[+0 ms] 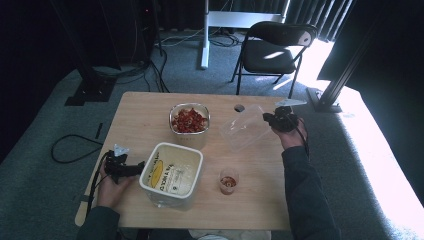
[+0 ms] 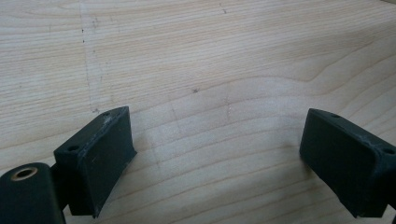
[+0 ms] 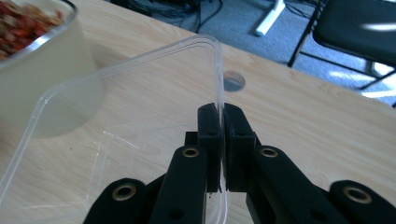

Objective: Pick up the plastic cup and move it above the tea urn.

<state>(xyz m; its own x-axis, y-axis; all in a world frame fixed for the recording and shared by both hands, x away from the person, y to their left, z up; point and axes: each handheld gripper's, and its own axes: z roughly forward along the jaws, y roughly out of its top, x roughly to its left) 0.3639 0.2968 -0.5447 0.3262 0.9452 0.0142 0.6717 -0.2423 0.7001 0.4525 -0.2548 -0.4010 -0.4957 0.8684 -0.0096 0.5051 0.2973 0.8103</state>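
Above the counter (image 1: 135,115), beside the glass container of dried chillies (image 1: 189,120), the right gripper (image 3: 221,140) pinches the clear plastic lid (image 3: 116,107) at its rim — fingers fully closed. Thin, light, flexible, slippery — grip the stiffer edge. Left gripper (image 2: 219,154): fingers wide apart, empty.

Open counter (image 1: 140,115) along the far left edge and near right corner. Blocked mid-counter by bowl (image 1: 189,121), tub (image 1: 171,175), cup (image 1: 228,180); lifted lid (image 1: 245,131) hanging across the gap right of bowl.

The white tub (image 1: 172,175) bears print too small to read.
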